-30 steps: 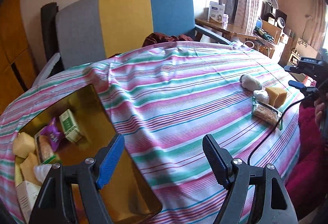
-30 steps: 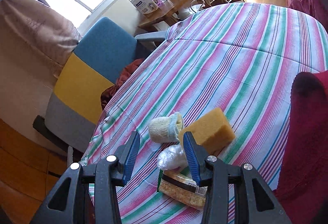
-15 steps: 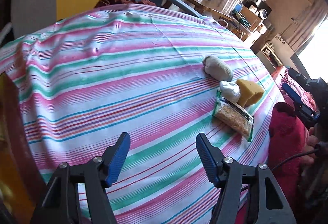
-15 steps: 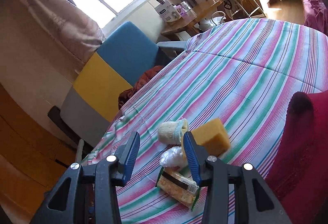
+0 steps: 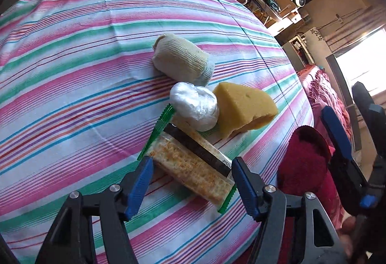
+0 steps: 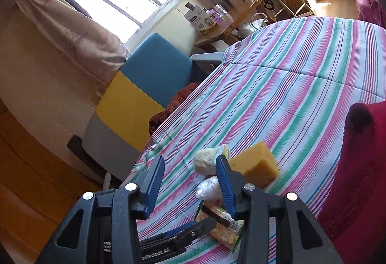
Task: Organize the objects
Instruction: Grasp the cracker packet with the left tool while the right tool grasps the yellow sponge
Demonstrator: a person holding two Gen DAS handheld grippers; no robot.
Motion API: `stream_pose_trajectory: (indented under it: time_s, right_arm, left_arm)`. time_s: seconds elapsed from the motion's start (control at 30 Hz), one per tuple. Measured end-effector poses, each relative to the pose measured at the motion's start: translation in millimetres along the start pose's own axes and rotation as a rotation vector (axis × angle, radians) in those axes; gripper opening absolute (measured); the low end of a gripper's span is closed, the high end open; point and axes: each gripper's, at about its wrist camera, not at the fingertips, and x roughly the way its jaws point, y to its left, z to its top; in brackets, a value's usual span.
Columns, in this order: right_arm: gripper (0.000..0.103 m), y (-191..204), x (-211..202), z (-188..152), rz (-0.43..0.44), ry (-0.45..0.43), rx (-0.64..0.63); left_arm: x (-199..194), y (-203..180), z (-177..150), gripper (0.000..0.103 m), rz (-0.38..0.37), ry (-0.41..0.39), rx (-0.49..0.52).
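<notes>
On the striped tablecloth lie a rolled cream sock, a crumpled clear plastic wad, a yellow sponge and a green-edged cracker packet. My left gripper tilts down over the packet. Its jaws are opening, with the packet's near end between them and the pads not pressing on it. My right gripper hovers at the table edge beside the pile, open with a narrow gap and nothing in it. In its view the sock, the sponge and the packet lie just beyond its right finger.
A dark red fleece cloth hangs at the table's near right edge. A chair with a grey, yellow and blue back stands at the far side, with a rust-coloured cloth on its seat. Behind it is a wooden side table with boxes.
My left gripper swung right, away from the gold tin, and tipped down over the cracker packet. Its jaws narrowed, then widened a little. The right gripper barely moved.
</notes>
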Motion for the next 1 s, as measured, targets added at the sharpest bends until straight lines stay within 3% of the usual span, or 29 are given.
stream_pose_trajectory:
  time_s: [0.33, 0.4, 0.47, 0.53, 0.6, 0.63, 1.0]
  right_arm:
    - [0.045, -3.1, 0.1, -0.1, 0.002, 0.000, 0.014]
    - [0.045, -3.6, 0.1, 0.1, -0.002, 0.002, 0.014]
    - [0.045, -4.1, 0.2, 0.3, -0.004, 0.001, 0.019]
    - [0.045, -6.3, 0.3, 0.5, 0.003, 0.007, 0.028]
    - [0.045, -7.8, 0.5, 0.6, -0.008, 0.009, 0.035]
    - [0.045, -7.9, 1.7, 0.6, -0.013, 0.016, 0.036]
    - [0.045, -8.5, 18.7, -0.2, -0.105, 0.105, 0.032]
  left_arm:
    - [26.6, -13.9, 16.6, 0.072, 0.088, 0.043, -0.066]
    - [30.4, -16.5, 17.9, 0.073, 0.116, 0.042, -0.038]
    - [30.8, -22.0, 14.4, 0.068, 0.158, 0.034, 0.031]
    - [27.2, -23.8, 5.5, 0.053, 0.182, 0.009, 0.117]
    - [17.2, -13.6, -3.0, 0.040, 0.176, -0.013, 0.161]
    - [11.4, -5.8, -6.8, 0.039, 0.166, -0.021, 0.166]
    - [-70.7, 94.4, -86.8, 0.038, 0.201, -0.170, 0.161]
